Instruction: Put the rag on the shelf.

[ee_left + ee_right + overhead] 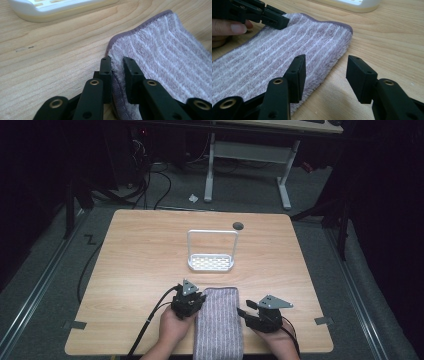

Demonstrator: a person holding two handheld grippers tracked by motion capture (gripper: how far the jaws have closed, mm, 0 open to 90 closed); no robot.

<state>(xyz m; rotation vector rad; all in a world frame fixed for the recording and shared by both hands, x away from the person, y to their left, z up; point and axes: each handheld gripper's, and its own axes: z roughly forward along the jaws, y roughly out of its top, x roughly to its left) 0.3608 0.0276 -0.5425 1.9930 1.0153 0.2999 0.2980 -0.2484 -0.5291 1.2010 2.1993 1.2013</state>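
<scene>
Left claw (pixel 117 61) pinched on the striped towel (pixel 218 320), near end cut off at bottom centre; right claw (pixel 325 67) wide, astride its edge.

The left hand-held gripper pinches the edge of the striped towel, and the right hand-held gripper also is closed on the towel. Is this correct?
Only partly. The left hand-held gripper does pinch the striped towel, but the right hand-held gripper is open beside its edge, gripping nothing, as the right gripper view shows.
</scene>
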